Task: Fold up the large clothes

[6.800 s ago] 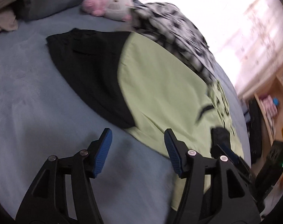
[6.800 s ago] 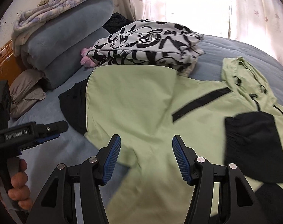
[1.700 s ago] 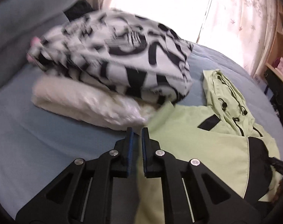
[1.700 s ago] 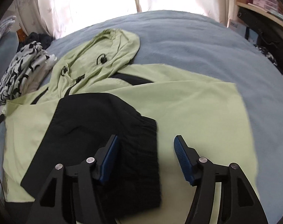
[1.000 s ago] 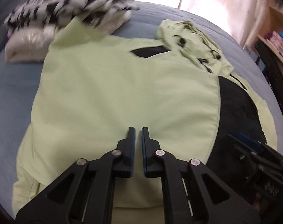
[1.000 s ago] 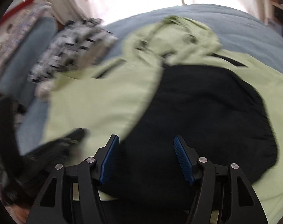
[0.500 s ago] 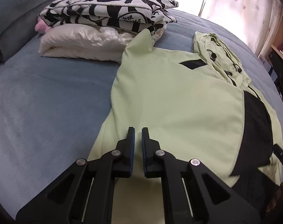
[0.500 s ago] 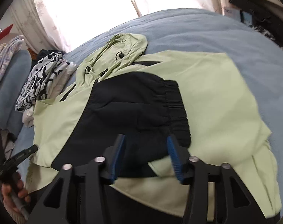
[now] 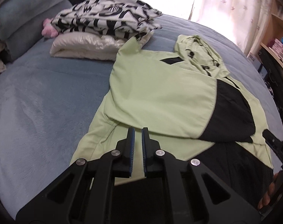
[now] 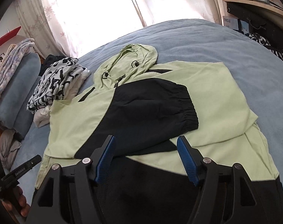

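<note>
A light green and black hooded jacket (image 9: 156, 85) (image 10: 221, 93) lies flat on the blue bed cover (image 9: 38, 102). Its sleeves are folded across the front, the black cuffed sleeve (image 10: 150, 108) on top, and its hood (image 10: 134, 56) points toward the window. My left gripper (image 9: 138, 130) hovers shut over the jacket's lower left part with nothing in it. My right gripper (image 10: 146, 140) hangs above the black sleeve's near edge. Its jaws are opening and no cloth is between the pads. Each gripper shows at the edge of the other's view, held by a hand (image 10: 22, 211).
A folded black-and-white patterned garment (image 9: 107, 20) (image 10: 57, 78) sits on a white bundle at the jacket's far left shoulder. A pink plush toy (image 9: 49, 29) and stacked blue bedding (image 10: 16, 93) lie behind it. Wooden shelves (image 10: 253, 0) stand at the right, beside curtains.
Both grippers have pulled back and risen, so more of the jacket shows. The right jaws have spread wider than half a second ago. The left jaws stayed shut.
</note>
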Motion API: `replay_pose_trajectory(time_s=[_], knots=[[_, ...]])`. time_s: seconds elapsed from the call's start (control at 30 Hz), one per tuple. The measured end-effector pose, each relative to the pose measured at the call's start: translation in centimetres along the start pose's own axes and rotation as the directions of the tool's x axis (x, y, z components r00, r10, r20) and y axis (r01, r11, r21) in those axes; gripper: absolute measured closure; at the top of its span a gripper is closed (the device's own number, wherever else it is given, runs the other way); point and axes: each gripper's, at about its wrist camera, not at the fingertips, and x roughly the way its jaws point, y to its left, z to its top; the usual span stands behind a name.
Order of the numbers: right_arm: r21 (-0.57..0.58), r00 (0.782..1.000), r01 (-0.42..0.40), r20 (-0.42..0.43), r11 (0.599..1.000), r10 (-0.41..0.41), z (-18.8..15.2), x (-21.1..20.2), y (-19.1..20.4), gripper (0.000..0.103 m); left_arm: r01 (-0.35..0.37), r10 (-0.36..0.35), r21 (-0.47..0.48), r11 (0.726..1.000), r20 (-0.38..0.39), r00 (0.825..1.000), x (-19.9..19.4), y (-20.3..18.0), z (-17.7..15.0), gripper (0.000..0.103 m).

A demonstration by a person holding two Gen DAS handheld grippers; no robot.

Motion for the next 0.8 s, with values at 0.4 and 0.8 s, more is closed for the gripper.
replay_pose_trajectory(time_s=[0.4, 0.8], knots=[[-0.067, 0.997, -0.058, 0.056, 0.996, 0.062, -1.4, -9.7, 2.9, 0.034, 0.019, -0.021, 0.051, 0.999, 0.034, 0.999, -7.0, -1.0, -2.8, 0.098], [-0.124, 0.988, -0.07, 0.131, 0.99, 0.086, -4.8, -20.4, 3.3, 0.026, 0.013, -0.017, 0.054, 0.998, 0.076, 0.997, -14.2, 0.9, -6.3, 0.098]])
